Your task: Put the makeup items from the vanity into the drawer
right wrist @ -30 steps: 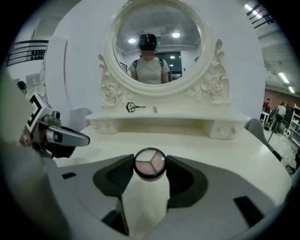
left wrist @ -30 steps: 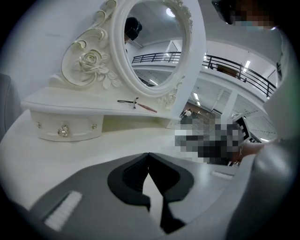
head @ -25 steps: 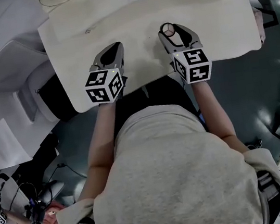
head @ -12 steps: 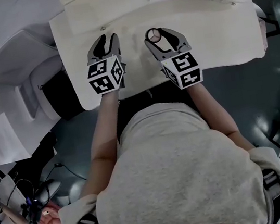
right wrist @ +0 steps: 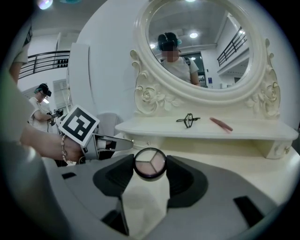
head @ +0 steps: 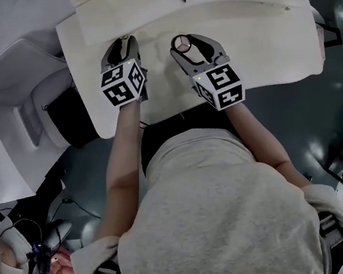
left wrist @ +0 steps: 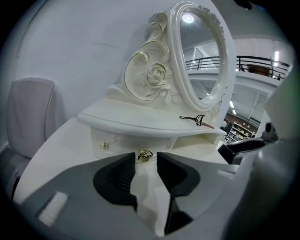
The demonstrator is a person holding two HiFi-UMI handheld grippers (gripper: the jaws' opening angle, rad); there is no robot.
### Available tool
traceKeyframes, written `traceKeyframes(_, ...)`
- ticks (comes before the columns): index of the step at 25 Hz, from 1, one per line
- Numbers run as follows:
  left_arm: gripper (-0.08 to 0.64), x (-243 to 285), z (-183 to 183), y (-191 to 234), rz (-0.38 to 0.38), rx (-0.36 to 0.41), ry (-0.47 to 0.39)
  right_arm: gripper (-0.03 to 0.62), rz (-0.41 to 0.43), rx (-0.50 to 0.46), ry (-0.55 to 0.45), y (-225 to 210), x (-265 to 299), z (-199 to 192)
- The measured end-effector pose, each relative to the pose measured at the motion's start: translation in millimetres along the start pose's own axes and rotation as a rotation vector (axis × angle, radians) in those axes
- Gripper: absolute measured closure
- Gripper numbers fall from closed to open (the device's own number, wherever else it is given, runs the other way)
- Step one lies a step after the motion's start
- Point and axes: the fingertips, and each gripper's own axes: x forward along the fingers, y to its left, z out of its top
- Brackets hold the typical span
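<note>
The white desk [head: 260,42] carries an oval mirror [left wrist: 201,56] and, under it, a raised shelf [right wrist: 243,129]. Below the shelf the drawer [left wrist: 122,143] looks fully closed, so I judge that nothing can go inside before it is pulled out.

The left gripper [left wrist: 146,161] points at the drawer front. Its fingers are opening and nothing is between them. The right gripper [right wrist: 150,169] is just beside it, with its fingers pinching the round eyeshadow compact [right wrist: 150,162] by the rim, at the very tips.

The first danger is this hold. The compact is round and smooth and is caught only at two points of its edge, so a bump or a quick turn could let it rotate or drop onto the desk. The two grippers are near each other, so a wide pull on the drawer could knock them together.

An eyelash curler [right wrist: 188,120] and a pink pencil [right wrist: 220,123] lie on the shelf. A hard jerk of the drawer may shake the pencil and make it roll.

The gold knob [left wrist: 145,154] is small and sits just beyond the left tips. If the fingers close off its centre, they will probably slip off.
</note>
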Motion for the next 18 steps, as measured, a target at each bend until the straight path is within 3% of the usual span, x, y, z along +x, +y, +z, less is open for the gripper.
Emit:
traceKeyframes(11,0.465,8,-1,4,-0.011,0.021,0.006,0.368,-0.007,0.009,0.027,-8,0,-9)
traceKeyframes(18,0.466,-1,-11,-1,0.009,-0.011,0.012,0.368,0.005,-0.005,0.035,-8,0,-11)
